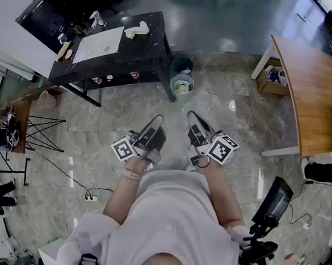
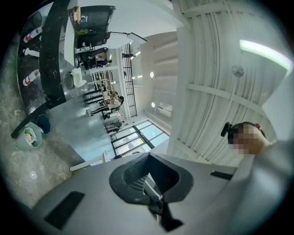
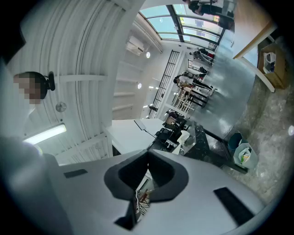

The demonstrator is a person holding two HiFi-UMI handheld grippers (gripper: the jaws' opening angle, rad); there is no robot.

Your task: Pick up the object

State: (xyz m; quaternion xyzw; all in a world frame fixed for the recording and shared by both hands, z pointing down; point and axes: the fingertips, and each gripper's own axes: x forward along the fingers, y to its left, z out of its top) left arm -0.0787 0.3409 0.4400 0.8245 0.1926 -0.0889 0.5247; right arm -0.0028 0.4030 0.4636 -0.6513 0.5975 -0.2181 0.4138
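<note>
- Pressing their jaws together on nothing, left tool [image 1: 156,120] and right tool [image 1: 192,115] hang above the floor [image 1: 96,152].
- White object [image 1: 137,29] lies on the black worktop [image 1: 150,48], well apart, long side running left to right.

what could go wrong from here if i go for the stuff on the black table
1. The left gripper and right gripper both have their fingers shut and empty. Arriving like that would likely shove the white object on the black table rather than grasp it.
2. Two bins stand by the table's corner, roughly in the path, and could get kicked.
3. A power strip and its cable lie on the floor to the left, a possible trip.
</note>
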